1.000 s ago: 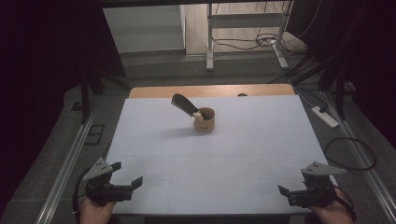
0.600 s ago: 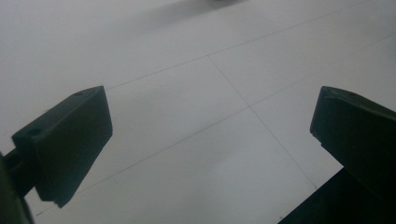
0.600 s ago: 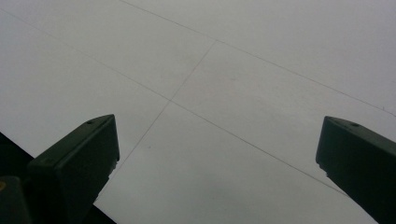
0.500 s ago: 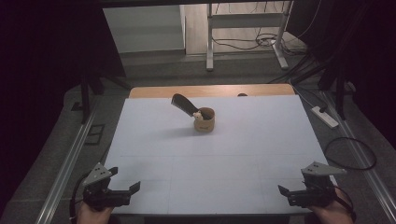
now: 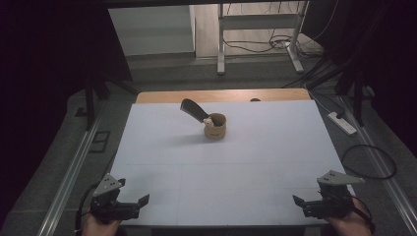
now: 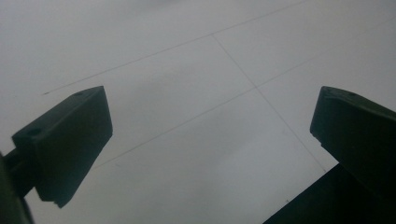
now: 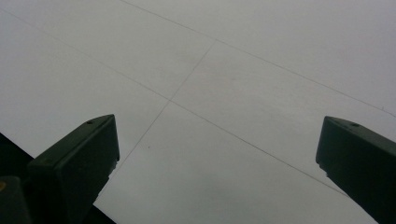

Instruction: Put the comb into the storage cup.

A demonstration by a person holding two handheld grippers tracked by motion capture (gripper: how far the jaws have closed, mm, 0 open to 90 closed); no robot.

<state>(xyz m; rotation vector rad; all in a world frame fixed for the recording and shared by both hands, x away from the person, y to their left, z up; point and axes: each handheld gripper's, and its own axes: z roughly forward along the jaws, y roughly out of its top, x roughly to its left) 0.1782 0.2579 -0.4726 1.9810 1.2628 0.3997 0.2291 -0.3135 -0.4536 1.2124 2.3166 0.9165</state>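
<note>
At the white table's (image 5: 226, 162) near left corner, the left gripper (image 5: 139, 206) is held wide open and empty. Far back near the middle, a small tan cup (image 5: 215, 127) stands upright, a dark flat tool (image 5: 194, 110) leaning out up-left, no readable writing. At the near right corner, the right gripper (image 5: 300, 205) gapes empty too.

**Three cameras, one white table**

The high view looks forward and down from above the near edge, taking in the whole white tabletop (image 5: 231, 162) and the floor beyond. Each gripper view rides low, close over the tabletop's near corners, looking along its own spread jaws. All three share the white surface with its thin seam lines.
</note>
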